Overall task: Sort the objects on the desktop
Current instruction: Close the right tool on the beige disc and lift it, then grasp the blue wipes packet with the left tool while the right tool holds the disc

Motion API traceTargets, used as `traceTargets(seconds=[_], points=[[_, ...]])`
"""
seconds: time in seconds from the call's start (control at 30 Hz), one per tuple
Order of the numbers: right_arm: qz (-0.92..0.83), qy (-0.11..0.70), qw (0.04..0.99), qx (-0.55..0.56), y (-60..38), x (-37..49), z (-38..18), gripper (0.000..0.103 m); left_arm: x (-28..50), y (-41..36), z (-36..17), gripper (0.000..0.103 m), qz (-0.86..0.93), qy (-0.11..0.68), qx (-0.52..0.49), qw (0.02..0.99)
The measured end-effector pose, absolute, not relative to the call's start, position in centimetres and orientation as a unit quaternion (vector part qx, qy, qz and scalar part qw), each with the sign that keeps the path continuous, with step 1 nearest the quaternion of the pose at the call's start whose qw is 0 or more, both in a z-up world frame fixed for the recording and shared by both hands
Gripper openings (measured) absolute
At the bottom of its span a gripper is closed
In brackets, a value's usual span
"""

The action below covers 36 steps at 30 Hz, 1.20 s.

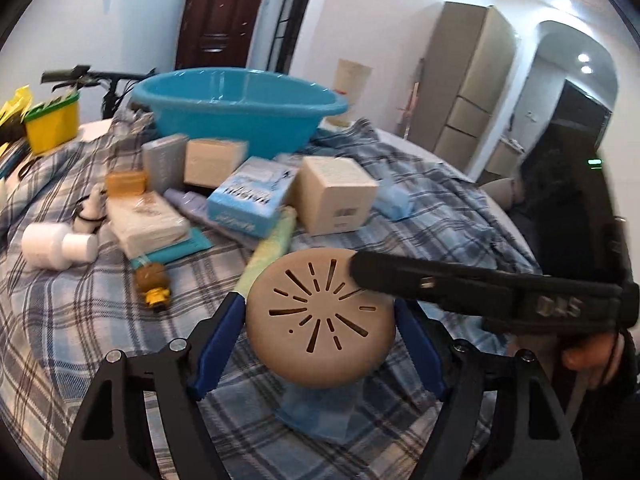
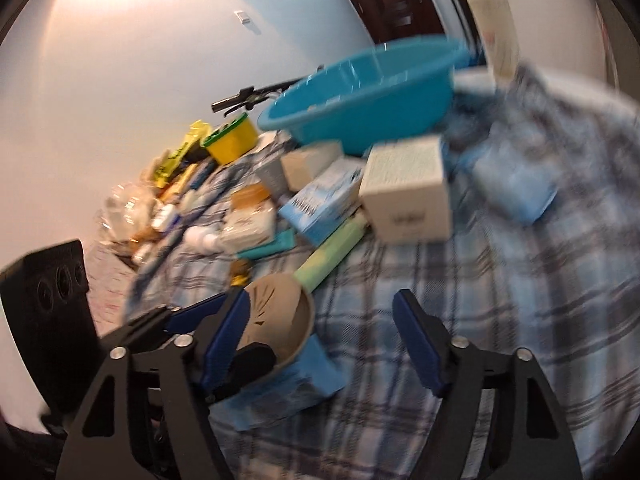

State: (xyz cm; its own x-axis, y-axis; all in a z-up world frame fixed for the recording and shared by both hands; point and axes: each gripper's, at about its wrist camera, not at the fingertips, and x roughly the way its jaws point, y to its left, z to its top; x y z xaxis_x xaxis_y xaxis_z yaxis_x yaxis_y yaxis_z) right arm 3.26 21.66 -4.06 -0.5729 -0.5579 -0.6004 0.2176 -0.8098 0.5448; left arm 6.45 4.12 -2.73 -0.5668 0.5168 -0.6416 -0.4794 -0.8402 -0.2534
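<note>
A: Left gripper (image 1: 320, 332)?
B: Blue pads pressed on either side of a round tan disc (image 1: 320, 316) with slots cut in it; disc held above the plaid cloth (image 1: 80, 320).

A: Right gripper (image 2: 320, 340)?
B: Fingers spread wide, nothing between them, just beside the disc.

A: Surroundings?
B: Blue basin (image 1: 240, 108) at the far edge, boxes (image 1: 336, 194) piled in front of it.
</note>
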Motion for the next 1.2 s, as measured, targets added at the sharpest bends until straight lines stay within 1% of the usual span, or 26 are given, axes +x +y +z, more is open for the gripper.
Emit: traceTargets(seconds=[0.07,0.1,0.13,0.2,0.23,0.27,0.3,0.37,0.5,0.53,0.57,0.8,0.9,1.0,1.1,1.13,1.17,1.2], points=[[-0.839,-0.253,0.249,0.413,22.0,3.0,-4.8,0.062,6.6,4.4,-2.6,0.079,0.884,-0.023,-0.367,0.288],[-0.831,-0.264,0.258,0.416,22.0,2.9,-5.0,0.057,6.7,4.5,-2.6,0.079,0.883,-0.021,-0.367,0.293],[-0.823,-0.275,0.271,0.417,22.0,2.9,-5.1,0.054,6.8,4.7,-2.6,0.079,0.882,-0.019,-0.366,0.296],[-0.812,-0.288,0.289,0.418,21.7,3.0,-5.3,0.042,7.0,5.0,-2.6,0.079,0.881,-0.014,-0.366,0.298],[-0.811,-0.288,0.291,0.419,21.5,3.0,-5.3,0.04,7.1,5.1,-2.6,0.079,0.882,-0.011,-0.365,0.296],[-0.812,-0.288,0.289,0.418,21.6,3.1,-5.2,0.035,7.0,5.2,-2.7,0.079,0.882,-0.008,-0.368,0.294],[-0.813,-0.29,0.285,0.416,21.8,3.1,-5.2,0.025,6.9,5.2,-2.8,0.081,0.881,-0.008,-0.371,0.294],[-0.811,-0.305,0.279,0.413,22.3,3.1,-5.3,0.014,7.0,5.1,-2.9,0.082,0.879,-0.013,-0.372,0.297],[-0.816,-0.305,0.266,0.414,22.9,3.1,-5.3,0.012,7.2,5.1,-2.4,0.082,0.889,0.001,-0.36,0.283],[-0.82,-0.302,0.258,0.411,23.0,3.1,-5.2,0.012,7.1,5.0,-2.5,0.084,0.887,0.003,-0.365,0.281],[-0.829,-0.296,0.246,0.406,23.3,3.1,-4.9,0.012,7.1,5.0,-2.6,0.088,0.886,0.007,-0.37,0.28],[-0.916,-0.189,0.148,0.322,24.5,5.2,-0.2,0.012,7.2,5.6,-3.1,0.088,0.877,0.02,-0.387,0.284],[-0.944,-0.122,0.101,0.288,24.2,6.2,1.4,0.012,7.3,6.0,-3.5,0.088,0.871,0.027,-0.394,0.291],[-0.952,-0.06,0.064,0.292,23.7,6.1,1.3,0.012,7.2,6.4,-4.0,0.088,0.862,0.031,-0.409,0.298],[-0.943,-0.048,0.06,0.322,23.6,5.4,0.3,0.012,6.5,6.7,-5.1,0.088,0.857,0.045,-0.438,0.269],[-0.941,-0.049,0.062,0.33,23.7,5.2,0.0,0.012,6.2,6.6,-5.5,0.088,0.852,0.04,-0.449,0.266],[-0.939,-0.047,0.063,0.336,23.6,5.0,-0.3,0.012,6.0,6.4,-5.8,0.081,0.849,0.034,-0.455,0.266],[-0.938,-0.045,0.063,0.339,23.7,5.2,-0.7,0.012,5.9,6.3,-5.9,0.067,0.847,0.031,-0.459,0.265]])
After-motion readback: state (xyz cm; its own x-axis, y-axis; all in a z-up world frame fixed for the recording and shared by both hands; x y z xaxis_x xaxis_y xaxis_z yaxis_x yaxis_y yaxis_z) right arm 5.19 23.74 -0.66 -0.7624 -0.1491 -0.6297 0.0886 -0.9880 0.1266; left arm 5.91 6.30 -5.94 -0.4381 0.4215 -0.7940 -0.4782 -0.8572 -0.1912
